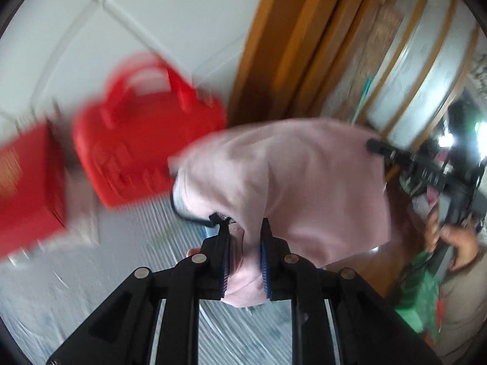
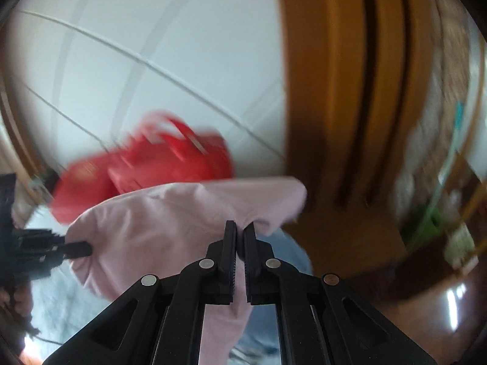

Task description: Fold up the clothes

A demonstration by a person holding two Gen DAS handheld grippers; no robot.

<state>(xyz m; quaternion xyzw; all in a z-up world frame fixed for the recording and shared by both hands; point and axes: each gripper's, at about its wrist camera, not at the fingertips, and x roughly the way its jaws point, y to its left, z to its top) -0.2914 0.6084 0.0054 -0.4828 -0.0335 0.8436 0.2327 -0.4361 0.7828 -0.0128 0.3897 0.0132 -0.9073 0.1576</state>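
Observation:
A pale pink garment (image 1: 289,176) hangs stretched in the air between both grippers. My left gripper (image 1: 245,228) is shut on a bunched fold of its near edge. The right gripper (image 1: 377,147) shows at the cloth's far right corner in the left wrist view. In the right wrist view my right gripper (image 2: 240,228) is shut on the pink garment (image 2: 170,222), jaws nearly touching. The left gripper (image 2: 82,248) shows at the cloth's left edge. Both views are motion-blurred.
A red plastic basket (image 1: 143,140) and a red box (image 1: 27,188) stand at the left against a white tiled wall (image 1: 152,24). A wooden door frame (image 1: 289,36) rises behind. A striped grey surface (image 1: 121,273) lies below. Blue denim (image 2: 286,261) lies under the cloth.

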